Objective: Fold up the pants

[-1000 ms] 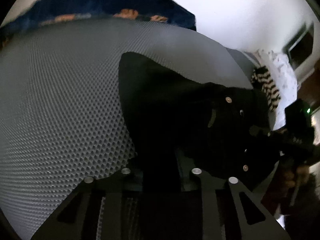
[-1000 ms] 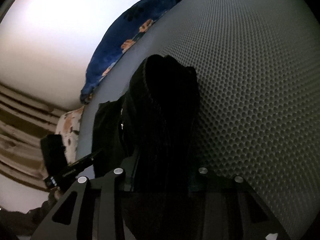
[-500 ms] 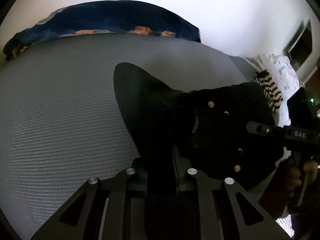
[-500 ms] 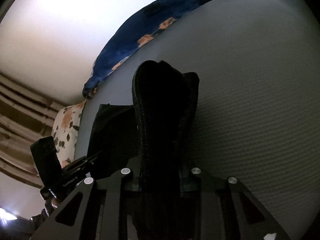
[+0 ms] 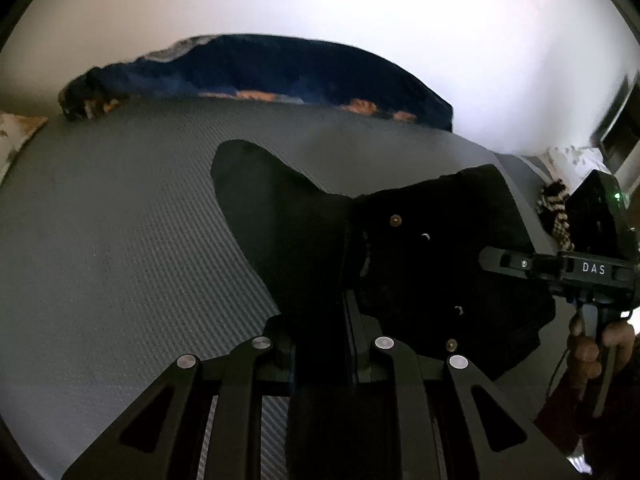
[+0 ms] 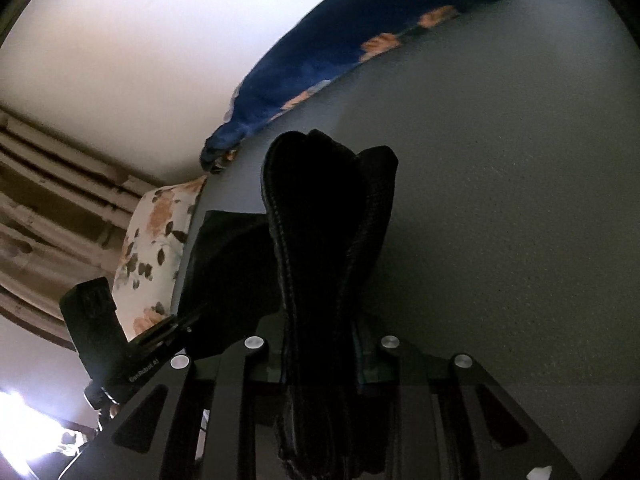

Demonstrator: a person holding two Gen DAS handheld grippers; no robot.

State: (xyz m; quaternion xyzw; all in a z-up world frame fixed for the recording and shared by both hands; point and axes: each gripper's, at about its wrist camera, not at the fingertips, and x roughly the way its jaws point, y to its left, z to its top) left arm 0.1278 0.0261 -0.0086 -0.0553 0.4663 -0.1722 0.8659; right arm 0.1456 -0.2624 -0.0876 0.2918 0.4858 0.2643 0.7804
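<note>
Both claws, left point(image 5: 320, 320) and right point(image 6: 320, 344), clamp black pants point(image 5: 420, 264), lifted above grey mat point(image 5: 120, 260). Mid-fold carry; next: lay doubled cloth flat, edges aligned.

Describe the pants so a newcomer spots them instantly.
Find the grey textured mat; a blue floral blanket lies along its far edge. The black pants are nearer, pinched by both grippers. Only they are plain black, with small metal rivets.
</note>
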